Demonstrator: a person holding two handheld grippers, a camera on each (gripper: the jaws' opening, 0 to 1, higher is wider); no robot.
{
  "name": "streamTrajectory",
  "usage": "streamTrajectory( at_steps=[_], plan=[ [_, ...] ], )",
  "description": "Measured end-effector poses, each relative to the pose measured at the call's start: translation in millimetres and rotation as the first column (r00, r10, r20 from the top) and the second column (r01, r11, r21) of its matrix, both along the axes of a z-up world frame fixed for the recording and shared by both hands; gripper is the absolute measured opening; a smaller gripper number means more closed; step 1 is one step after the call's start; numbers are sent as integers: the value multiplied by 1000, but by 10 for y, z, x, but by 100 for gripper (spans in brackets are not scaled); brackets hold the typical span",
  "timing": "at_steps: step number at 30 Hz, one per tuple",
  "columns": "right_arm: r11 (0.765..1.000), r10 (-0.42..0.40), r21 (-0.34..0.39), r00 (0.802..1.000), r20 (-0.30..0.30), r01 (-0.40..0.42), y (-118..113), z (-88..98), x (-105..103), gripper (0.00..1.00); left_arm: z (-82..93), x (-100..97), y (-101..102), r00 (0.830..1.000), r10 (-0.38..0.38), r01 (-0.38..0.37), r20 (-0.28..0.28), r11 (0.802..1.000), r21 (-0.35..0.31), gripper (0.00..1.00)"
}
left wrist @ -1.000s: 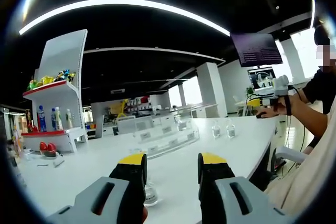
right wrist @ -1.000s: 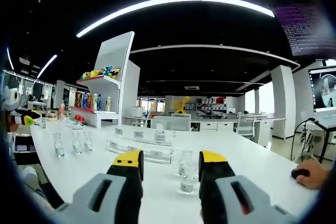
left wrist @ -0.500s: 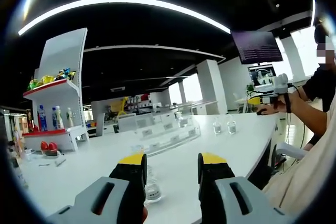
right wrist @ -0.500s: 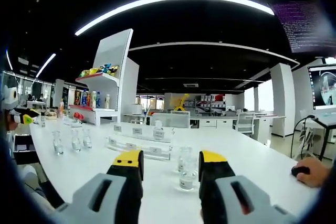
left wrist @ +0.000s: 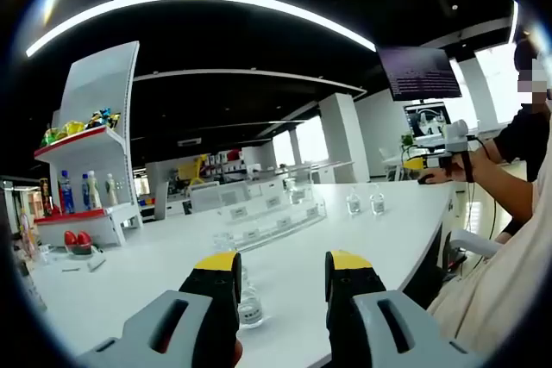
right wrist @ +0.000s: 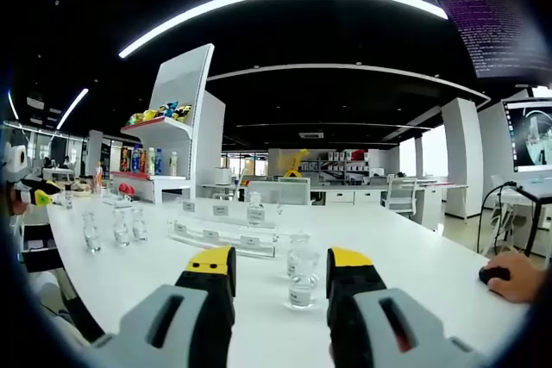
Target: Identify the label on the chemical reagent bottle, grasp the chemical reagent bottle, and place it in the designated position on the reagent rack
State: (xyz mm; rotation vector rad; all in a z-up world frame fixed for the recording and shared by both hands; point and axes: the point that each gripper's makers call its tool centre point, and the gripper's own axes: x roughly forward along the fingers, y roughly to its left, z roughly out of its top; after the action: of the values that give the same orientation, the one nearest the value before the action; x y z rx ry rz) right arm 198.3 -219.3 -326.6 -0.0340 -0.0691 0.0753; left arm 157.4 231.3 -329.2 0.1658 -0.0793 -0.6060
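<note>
Both tongs (left wrist: 283, 266) (right wrist: 283, 263) wide over the white table (right wrist: 155, 265), small, seemingly glass bottle (right wrist: 303, 280) between the right pair.

Bottle (left wrist: 250, 308) beside open left claw (left wrist: 282, 266)

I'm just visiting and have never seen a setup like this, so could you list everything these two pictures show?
table: one, white, long, under everything.
reagent rack: one, clear, labelled, mid-table.
bottle on rack: one, clear, white label.
near bottles: two, clear, in front of the right gripper's jaws.
side bottles: three, clear, at the table's left in the right gripper view.
lone bottle: one, clear, beside the left gripper's left jaw.
display shelf: one, white and red, holding colourful items.
screens: two, dark, far right.
mouse: one, black, under a hand.
left gripper: yellow-tipped jaws, apart.
right gripper: the same.
</note>
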Motion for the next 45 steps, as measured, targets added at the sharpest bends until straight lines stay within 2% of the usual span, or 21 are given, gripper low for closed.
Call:
streamTrajectory(
  at_steps=[20,31,45],
  plan=[
    [1000,-5,-5,998,-58,5,33,-212,139,42,1,36,-35,1000,-16,16,5,1000,-1,41],
    [1000,8,-8,997,-82,-8,124,-317,168,41,-2,21,-73,1000,-27,27,7,1000,-2,41],
    [1000,1,-13,997,-80,-2,132,-307,197,41,19,24,1,1000,-12,12,15,1000,-19,41]
  ],
)
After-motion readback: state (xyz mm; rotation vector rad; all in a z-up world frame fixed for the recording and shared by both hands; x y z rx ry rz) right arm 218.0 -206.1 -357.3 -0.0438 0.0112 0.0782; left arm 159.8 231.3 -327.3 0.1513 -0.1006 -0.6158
